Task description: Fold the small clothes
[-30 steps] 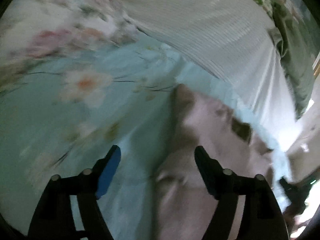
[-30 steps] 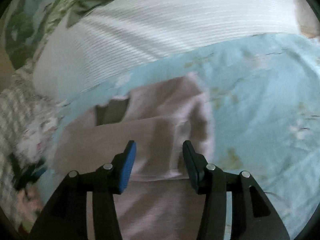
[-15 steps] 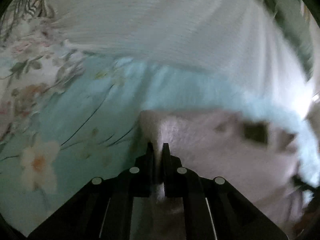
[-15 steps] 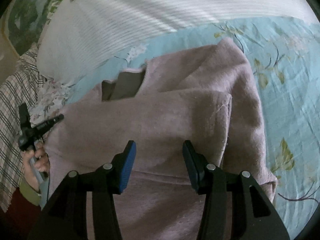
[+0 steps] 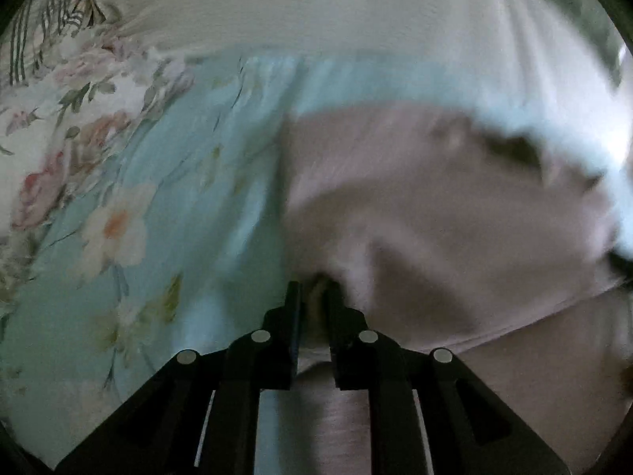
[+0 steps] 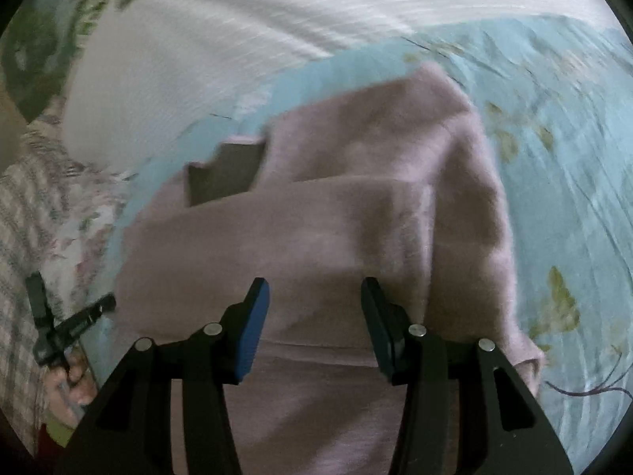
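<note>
The pink sweater point(image 6: 356, 213) is lying on the blue flowered bedsheet point(image 6: 573, 158) in front of a white ribbed blanket point(image 6: 277, 39), with one band of it already lying folded across the body, so the fold is judged partly done, with the squaring-up and final folds remaining. The left gripper point(image 5: 312, 297) is gripping a pinch of the sweater's edge between nearly closed jaws, while the right gripper point(image 6: 314, 297) is hovering over the fabric with jaws wide and holding nothing. Only the right view is showing the dark neck label point(image 6: 225, 174) sharply, along with the person's left hand point(image 6: 73, 380) working its handle; the left view is showing the pinch itself, though blurred.
</note>
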### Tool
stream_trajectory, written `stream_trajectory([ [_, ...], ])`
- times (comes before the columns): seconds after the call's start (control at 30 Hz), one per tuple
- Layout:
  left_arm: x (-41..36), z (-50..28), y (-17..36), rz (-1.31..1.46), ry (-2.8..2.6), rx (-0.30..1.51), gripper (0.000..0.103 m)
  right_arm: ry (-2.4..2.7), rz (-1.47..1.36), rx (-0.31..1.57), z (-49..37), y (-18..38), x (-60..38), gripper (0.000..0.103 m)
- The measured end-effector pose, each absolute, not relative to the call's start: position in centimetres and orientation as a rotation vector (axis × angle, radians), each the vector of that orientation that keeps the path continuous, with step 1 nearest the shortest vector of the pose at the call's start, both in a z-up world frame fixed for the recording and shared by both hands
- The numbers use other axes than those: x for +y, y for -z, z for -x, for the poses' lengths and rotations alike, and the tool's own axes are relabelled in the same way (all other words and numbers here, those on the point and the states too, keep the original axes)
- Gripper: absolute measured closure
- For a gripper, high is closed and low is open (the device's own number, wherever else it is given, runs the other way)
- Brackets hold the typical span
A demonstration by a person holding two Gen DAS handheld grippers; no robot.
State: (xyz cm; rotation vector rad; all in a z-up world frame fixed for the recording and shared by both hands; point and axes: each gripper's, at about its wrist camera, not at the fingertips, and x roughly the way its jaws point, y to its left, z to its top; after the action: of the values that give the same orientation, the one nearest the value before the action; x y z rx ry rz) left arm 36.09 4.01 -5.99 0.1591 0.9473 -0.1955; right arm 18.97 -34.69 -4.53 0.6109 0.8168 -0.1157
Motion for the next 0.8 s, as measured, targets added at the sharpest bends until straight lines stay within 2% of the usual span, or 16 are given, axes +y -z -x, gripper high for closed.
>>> stream_trajectory([
  [0.1, 4.7, -36.2, 6.2, -0.131, 0.185, 0.949, 0.080, 0.142, -0.641, 0.793, -17.7, 3.8, -35.3, 0.053],
  [0.23, 6.2, -34.5, 4.7, -0.009, 0.207, 0.954, 0.080, 0.127, -0.649, 0.730, -14.7, 1.3, -35.5, 0.053],
  [0.37, 7.6, -30.9, 3.9, 0.067, 0.232, 0.956, 0.075, 0.124, -0.632, 0.702, -11.5, -0.3, -35.1, 0.048],
  [0.5, 8.6, -26.2, 4.1, 0.111, 0.238, 0.960, 0.065, 0.125, -0.629, 0.707, -8.6, -0.5, -34.6, 0.048],
  [0.6, 9.2, -22.8, 4.2, 0.123, 0.236, 0.957, 0.064, 0.118, -0.640, 0.718, -6.4, -0.3, -34.1, 0.048],
  [0.7, 10.0, -20.7, 4.6, 0.127, 0.233, 0.960, 0.055, 0.126, -0.645, 0.720, -3.8, -0.1, -33.5, 0.047],
  [0.8, 10.5, -17.9, 5.2, 0.129, 0.246, 0.977, 0.053, 0.138, -0.650, 0.724, -0.9, 0.3, -33.2, 0.046],
])
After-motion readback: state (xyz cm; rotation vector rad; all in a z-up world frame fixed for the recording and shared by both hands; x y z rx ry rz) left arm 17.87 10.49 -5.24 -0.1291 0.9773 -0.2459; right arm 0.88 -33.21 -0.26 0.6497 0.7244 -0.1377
